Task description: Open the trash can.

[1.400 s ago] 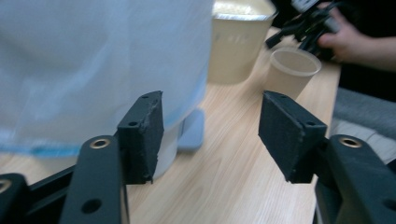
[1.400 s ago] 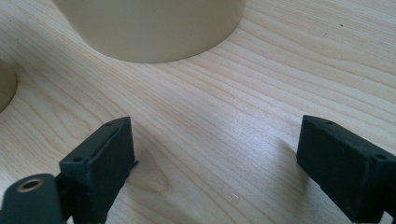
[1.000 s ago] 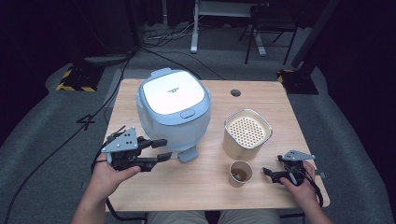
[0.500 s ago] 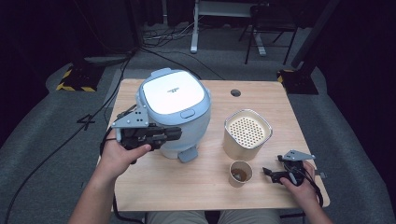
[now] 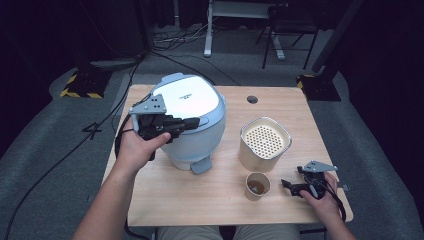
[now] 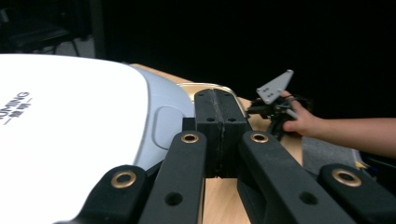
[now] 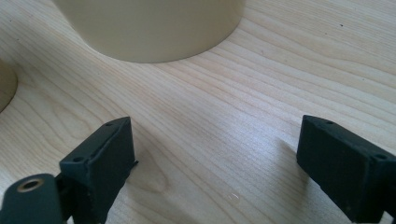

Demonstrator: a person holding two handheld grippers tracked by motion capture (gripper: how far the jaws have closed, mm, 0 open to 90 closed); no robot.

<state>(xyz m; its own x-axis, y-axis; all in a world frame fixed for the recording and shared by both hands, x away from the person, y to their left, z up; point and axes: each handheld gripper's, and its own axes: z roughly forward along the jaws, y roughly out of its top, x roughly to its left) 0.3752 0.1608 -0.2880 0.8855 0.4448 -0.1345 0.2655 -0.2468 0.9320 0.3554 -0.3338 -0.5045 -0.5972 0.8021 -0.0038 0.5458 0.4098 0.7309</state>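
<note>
A white and pale-blue rice cooker (image 5: 192, 107) stands left of centre on the wooden table (image 5: 200, 200), lid down. My left gripper (image 5: 196, 122) is shut with nothing in it, its tips over the lid's front near the latch button (image 6: 166, 126). In the left gripper view the joined jaws (image 6: 217, 100) hover just above the white lid (image 6: 70, 140). A beige tub with a perforated insert (image 5: 265, 142) stands to the right, a paper cup (image 5: 257, 186) holding something brown in front of it. My right gripper (image 5: 286, 185) rests open low over the wood (image 7: 215, 154), right of the cup.
The beige tub's base (image 7: 149, 28) is close ahead of the right jaws, and the cup's edge (image 7: 4, 84) is at their left. A cable hole (image 5: 252, 99) sits at the table's back. Black cables (image 5: 115, 95) run across the floor on the left.
My left gripper has risen from the table's front left and moved up and right onto the cooker lid's front. The right gripper has stayed in place.
</note>
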